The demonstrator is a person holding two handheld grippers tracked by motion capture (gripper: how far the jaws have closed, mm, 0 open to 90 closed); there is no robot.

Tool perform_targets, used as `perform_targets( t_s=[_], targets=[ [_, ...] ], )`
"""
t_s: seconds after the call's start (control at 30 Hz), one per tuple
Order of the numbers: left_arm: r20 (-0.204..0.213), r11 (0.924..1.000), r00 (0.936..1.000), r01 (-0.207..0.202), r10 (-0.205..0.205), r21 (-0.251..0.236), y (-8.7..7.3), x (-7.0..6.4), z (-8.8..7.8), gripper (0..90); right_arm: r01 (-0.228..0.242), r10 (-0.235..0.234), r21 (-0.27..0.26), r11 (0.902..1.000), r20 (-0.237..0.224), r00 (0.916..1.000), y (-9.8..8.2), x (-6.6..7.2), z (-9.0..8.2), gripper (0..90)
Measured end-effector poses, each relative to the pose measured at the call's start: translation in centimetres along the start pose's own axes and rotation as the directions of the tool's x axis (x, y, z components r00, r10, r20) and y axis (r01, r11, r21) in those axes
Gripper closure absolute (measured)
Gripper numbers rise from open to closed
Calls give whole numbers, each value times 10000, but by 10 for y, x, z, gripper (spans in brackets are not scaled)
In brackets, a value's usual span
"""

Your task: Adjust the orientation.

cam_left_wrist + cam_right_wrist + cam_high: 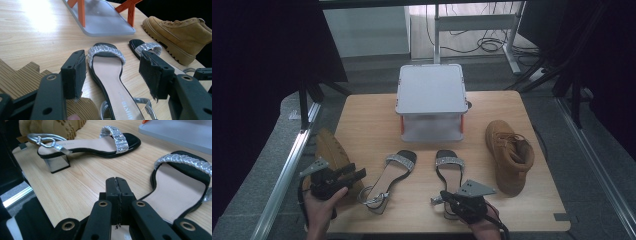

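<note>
Standing at the middle of the table's [362,107] far edge, a grey lidded box [431,100] on orange legs is kept clear of the shoes, while one tan boot [509,155] is set upright near the right edge and the other [332,155] is laid on its side at the left edge, probably waiting to be sorted. The two strapped sandals [388,181] [448,167] are lined up side by side along the near edge, toes toward the box, within easy reach. The left gripper [354,174] is held with jaws apart and empty over the fallen boot's sole, seemingly aimed at the left sandal, whereas the right gripper [439,196] is kept pressed together on nothing at the heel end of the right sandal.
</note>
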State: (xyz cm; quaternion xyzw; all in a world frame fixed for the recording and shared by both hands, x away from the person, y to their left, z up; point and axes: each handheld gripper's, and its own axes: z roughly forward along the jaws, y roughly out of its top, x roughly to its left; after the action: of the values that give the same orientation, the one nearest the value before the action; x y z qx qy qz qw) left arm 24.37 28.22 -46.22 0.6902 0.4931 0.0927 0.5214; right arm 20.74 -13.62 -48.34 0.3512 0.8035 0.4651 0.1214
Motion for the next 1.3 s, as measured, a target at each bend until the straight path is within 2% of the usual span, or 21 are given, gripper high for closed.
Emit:
perform_targets(
  t_s=[0.33, 0.7, 0.87, 0.9, 1.0, 1.13, 1.17, 1.23, 1.3],
  targets=[
    [1, 10000, 10000, -41, 41, -22, 1, -1, -1, 385, 149, -145, 239, 9996, -148, 9998, -8, 10, 2, 898],
    [80, 9997, 9999, -102, 100, 204, 0, -2, 8, 385, 398, -383, 717, 9966, -223, 9990, -17, 20, 16, 898],
    [85, 9997, 9999, -114, 113, 195, 0, -2, 8, 384, 337, -318, 457, 9984, -417, 9986, -14, 22, 9, 898],
    [62, 9998, 9999, -80, 79, 165, 0, -1, 8, 384, 518, -502, 405, 9978, -405, 9979, -13, 23, 2, 898],
    [65, 9998, 9999, -100, 98, 195, 0, -1, 9, 385, 512, -491, 437, 9977, -475, 9977, -16, 25, -1, 898],
    [80, 9998, 9999, -114, 113, 189, 0, -1, 9, 384, 501, -468, 593, 9970, -559, 9973, -20, 27, 3, 898],
    [85, 9998, 9999, -117, 115, 181, 0, -1, 9, 384, 362, -313, 658, 9972, -740, 9968, -22, 28, 5, 898],
    [78, 9998, 9999, -109, 107, 174, 0, -1, 9, 384, 386, -331, 665, 9970, -829, 9960, -22, 30, 5, 898],
    [68, 9997, 9999, -99, 98, 202, 0, -1, 9, 384, 495, -438, 766, 9958, -736, 9963, -22, 33, 7, 898]
  ],
)
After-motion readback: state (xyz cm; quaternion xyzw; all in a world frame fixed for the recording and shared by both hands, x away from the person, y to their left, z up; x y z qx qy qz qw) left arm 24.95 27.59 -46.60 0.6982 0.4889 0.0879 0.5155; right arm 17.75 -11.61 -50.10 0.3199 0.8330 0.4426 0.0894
